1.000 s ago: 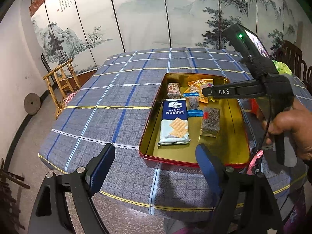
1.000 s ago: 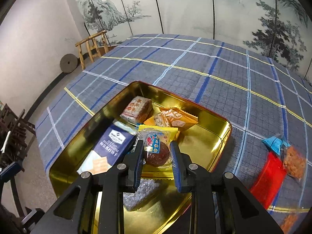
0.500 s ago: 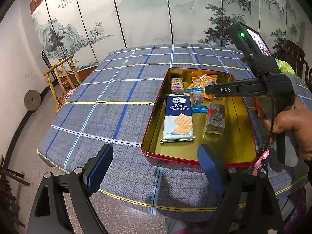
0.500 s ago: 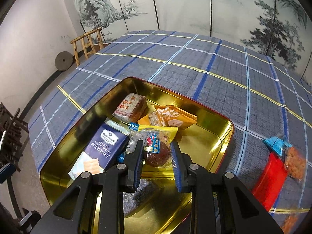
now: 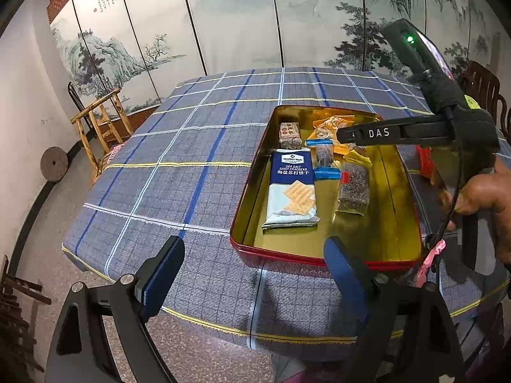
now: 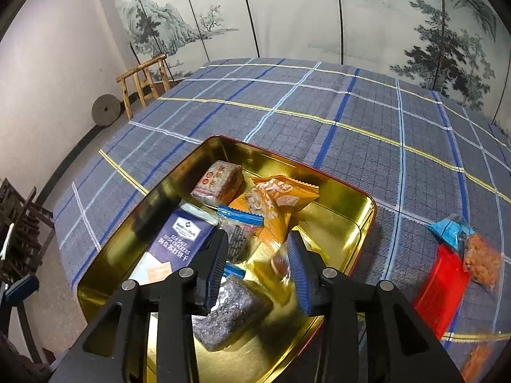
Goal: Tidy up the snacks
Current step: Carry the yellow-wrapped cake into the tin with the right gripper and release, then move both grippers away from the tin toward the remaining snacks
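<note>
Right gripper point(image 6: 258, 266) jaws have just been opening over the gold-lined red tin tray point(image 6: 361, 204), the blurred clear-wrapped snack point(image 6: 281, 263) loose between them; left gripper point(image 5: 252, 274) gapes wide, empty.

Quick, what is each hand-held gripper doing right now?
Left hand-held gripper: open, holding nothing, near the table edge.
Right hand-held gripper: jaws just opened over the gold tin; a blurred wrapped snack lies between them, not gripped.

In the right wrist view, a small clear-wrapped snack point(image 6: 281, 263) between the right gripper's point(image 6: 260, 266) fingers is motion-blurred, its contents unreadable. An orange packet point(image 6: 476, 362) is cut off by the lower right edge. The red packet point(image 5: 424, 162) sits mostly hidden behind the right gripper in the left wrist view.
</note>
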`<state>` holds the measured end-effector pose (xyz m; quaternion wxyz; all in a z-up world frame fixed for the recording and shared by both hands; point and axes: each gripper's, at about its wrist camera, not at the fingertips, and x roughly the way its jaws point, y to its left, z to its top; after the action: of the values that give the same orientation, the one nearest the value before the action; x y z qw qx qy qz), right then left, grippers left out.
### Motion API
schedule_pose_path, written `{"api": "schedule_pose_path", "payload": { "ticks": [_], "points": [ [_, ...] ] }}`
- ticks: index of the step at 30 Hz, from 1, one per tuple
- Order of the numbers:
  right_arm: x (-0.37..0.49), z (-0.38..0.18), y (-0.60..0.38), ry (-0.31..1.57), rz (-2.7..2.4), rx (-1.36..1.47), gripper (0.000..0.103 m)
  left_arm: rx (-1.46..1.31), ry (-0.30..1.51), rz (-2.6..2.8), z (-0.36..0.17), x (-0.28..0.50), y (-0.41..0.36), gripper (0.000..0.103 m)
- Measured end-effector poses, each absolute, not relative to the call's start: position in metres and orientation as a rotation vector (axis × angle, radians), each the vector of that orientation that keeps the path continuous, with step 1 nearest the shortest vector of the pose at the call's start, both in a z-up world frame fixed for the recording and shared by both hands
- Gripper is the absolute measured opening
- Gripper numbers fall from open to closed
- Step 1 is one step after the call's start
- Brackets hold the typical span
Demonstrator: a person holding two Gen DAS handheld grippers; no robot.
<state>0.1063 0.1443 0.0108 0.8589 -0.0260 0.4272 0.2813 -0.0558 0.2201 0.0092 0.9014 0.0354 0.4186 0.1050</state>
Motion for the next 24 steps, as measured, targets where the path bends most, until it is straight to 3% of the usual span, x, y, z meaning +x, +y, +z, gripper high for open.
{"api": "schedule_pose_path", "payload": {
  "ticks": [12, 24],
  "points": [
    [0.069, 0.045, 0.099, 0.795, 0.626, 0.054, 0.046, 0.105, 0.878, 0.227, 0.010, -0.056, 0.211, 0.087],
    [0.023, 0.053, -0.056, 0.705, 0.380, 0.159, 0.051, 0.153, 0.866, 0.202, 0.019, -0.055, 0.185, 0.090]
  ]
}}
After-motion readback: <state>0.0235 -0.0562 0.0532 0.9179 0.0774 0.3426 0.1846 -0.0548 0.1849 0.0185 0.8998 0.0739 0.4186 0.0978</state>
